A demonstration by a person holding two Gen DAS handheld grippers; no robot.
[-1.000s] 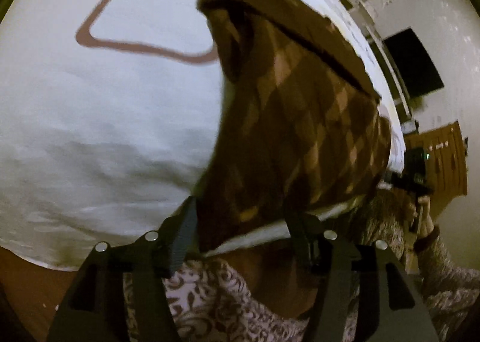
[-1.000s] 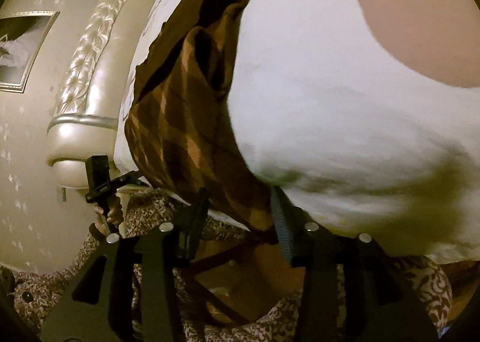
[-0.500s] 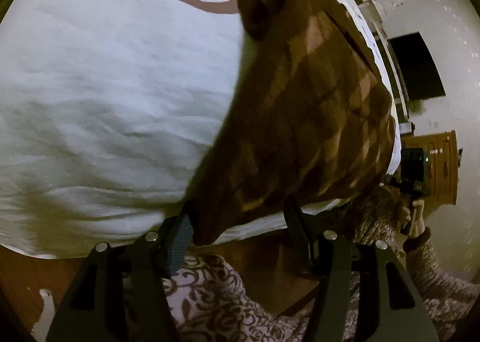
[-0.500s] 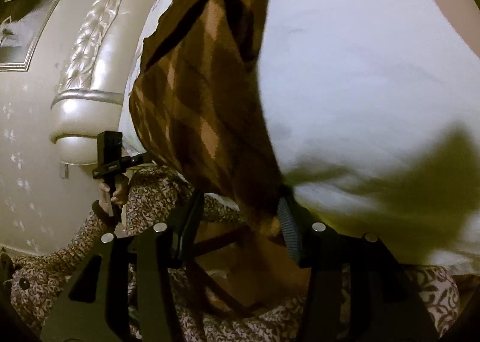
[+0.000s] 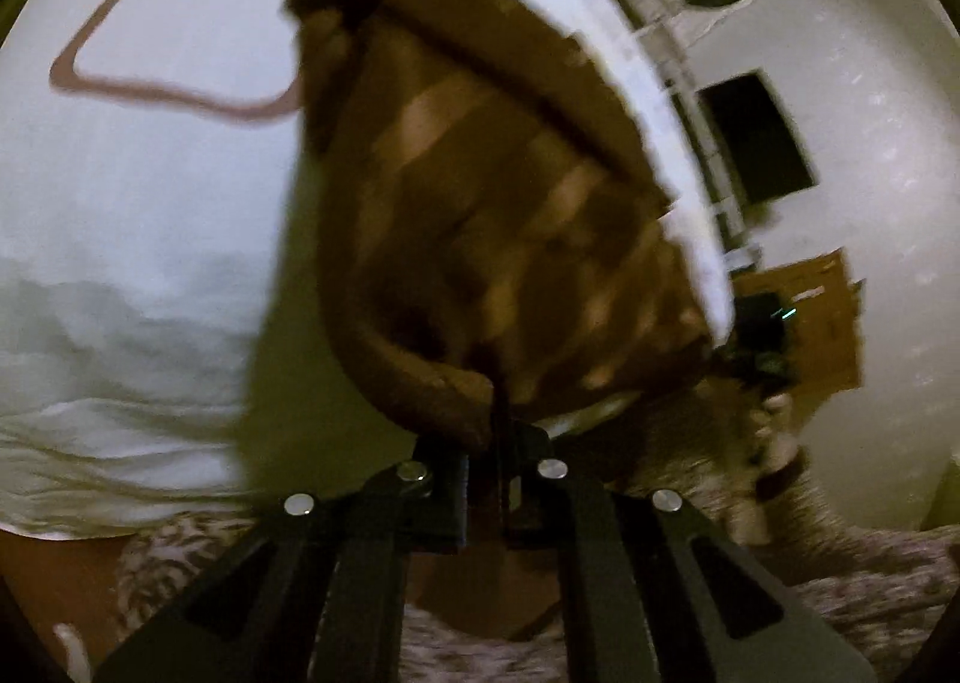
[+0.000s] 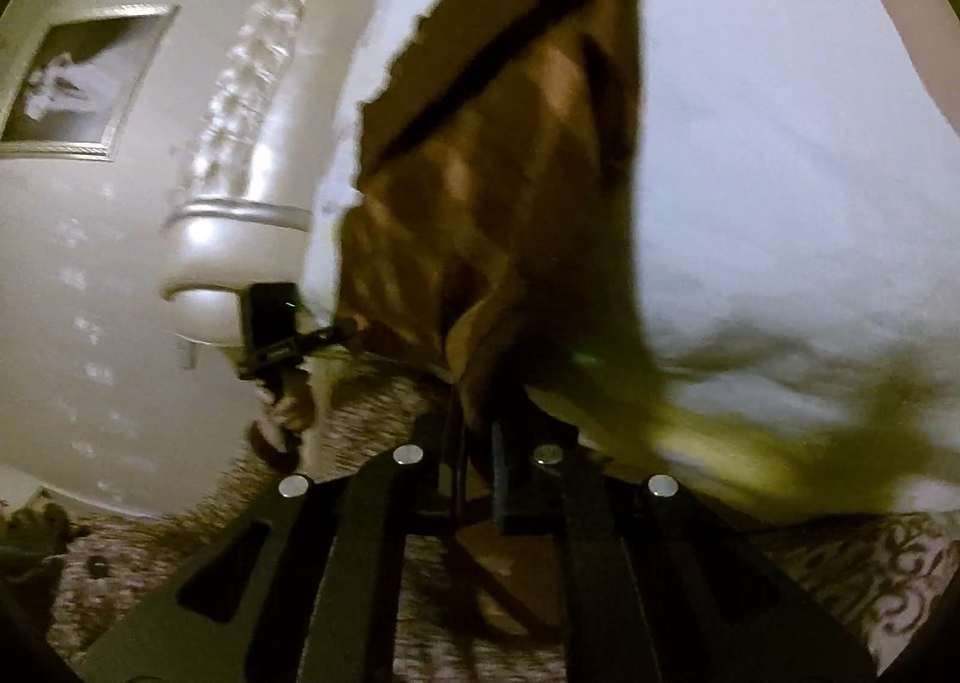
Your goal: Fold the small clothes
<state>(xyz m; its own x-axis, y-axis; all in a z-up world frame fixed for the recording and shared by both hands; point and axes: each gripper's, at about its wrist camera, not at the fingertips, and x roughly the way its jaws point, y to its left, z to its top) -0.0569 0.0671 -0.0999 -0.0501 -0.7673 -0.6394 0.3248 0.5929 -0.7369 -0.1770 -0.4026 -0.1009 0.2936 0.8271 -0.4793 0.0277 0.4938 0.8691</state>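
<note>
A small brown garment with a tan diamond check (image 5: 492, 215) lies on a white bed sheet (image 5: 150, 239), its near edge at the bed's edge. My left gripper (image 5: 495, 443) is shut on the near left corner of the garment. In the right wrist view the same garment (image 6: 510, 191) stretches away from me, and my right gripper (image 6: 480, 431) is shut on its near right corner. Both views are blurred by motion.
The sheet has a brown printed outline (image 5: 168, 53) to the left. A padded headboard (image 6: 240, 161) and a framed picture (image 6: 84, 77) stand on the right gripper's left. A wooden cabinet (image 5: 810, 317) and white wall lie beyond the bed. Patterned carpet (image 6: 840, 563) lies below.
Both grippers were open around the garment's near edge; both have now shut on its corners. The garment's near edge has bunched up and lifted slightly.
</note>
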